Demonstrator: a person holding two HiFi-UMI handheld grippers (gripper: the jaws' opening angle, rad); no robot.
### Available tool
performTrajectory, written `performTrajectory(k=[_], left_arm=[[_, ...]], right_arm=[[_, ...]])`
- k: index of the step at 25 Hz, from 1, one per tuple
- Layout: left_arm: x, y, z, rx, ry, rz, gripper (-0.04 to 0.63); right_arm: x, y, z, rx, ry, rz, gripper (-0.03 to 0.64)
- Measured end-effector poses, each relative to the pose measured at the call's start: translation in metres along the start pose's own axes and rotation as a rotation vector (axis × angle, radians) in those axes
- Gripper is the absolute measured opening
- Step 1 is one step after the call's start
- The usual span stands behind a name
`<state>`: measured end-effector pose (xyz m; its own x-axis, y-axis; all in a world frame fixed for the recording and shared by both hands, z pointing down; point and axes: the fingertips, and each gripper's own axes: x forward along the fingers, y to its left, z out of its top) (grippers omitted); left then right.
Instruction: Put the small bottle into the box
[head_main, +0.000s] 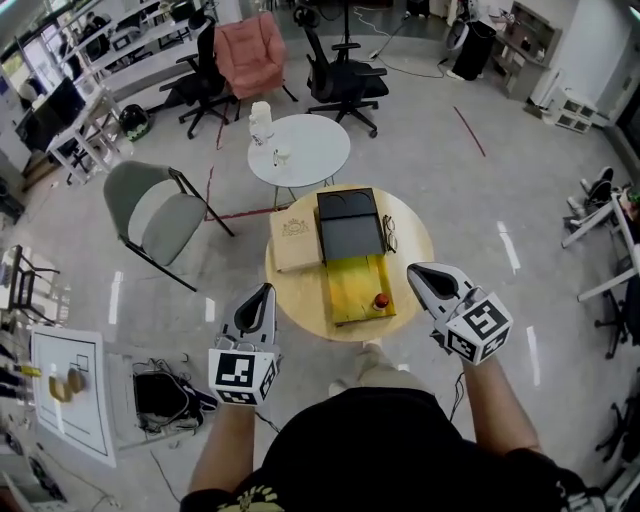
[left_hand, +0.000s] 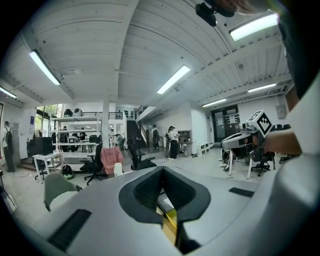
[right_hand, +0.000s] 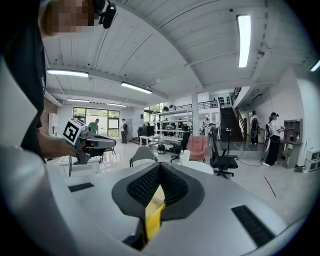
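Observation:
An open box with a yellow inside and a black raised lid lies on the round wooden table. A small red-topped bottle rests inside it at the near right corner. My left gripper hovers off the table's near left edge, jaws together, nothing in them. My right gripper hangs above the table's right edge, just right of the box, shut and empty. In the left gripper view, yellow of the box shows below the closed left gripper. The right gripper view shows the box below the right gripper.
A beige flat box lies left of the lid, and a pair of glasses right of it. Behind stands a white round table with a bottle. A grey chair is at the left, office chairs farther back.

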<state>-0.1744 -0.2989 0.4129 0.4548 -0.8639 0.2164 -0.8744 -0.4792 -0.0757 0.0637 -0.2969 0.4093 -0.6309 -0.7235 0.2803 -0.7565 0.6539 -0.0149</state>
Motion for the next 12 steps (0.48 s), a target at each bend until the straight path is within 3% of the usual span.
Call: performTrajectory(k=[12], left_arm=[[-0.015,-0.018,-0.021,-0.003,0.047,-0.048,0.018]], right_arm=[[-0.01,0.021,-0.002,-0.002,-0.001,0.018,0.012]])
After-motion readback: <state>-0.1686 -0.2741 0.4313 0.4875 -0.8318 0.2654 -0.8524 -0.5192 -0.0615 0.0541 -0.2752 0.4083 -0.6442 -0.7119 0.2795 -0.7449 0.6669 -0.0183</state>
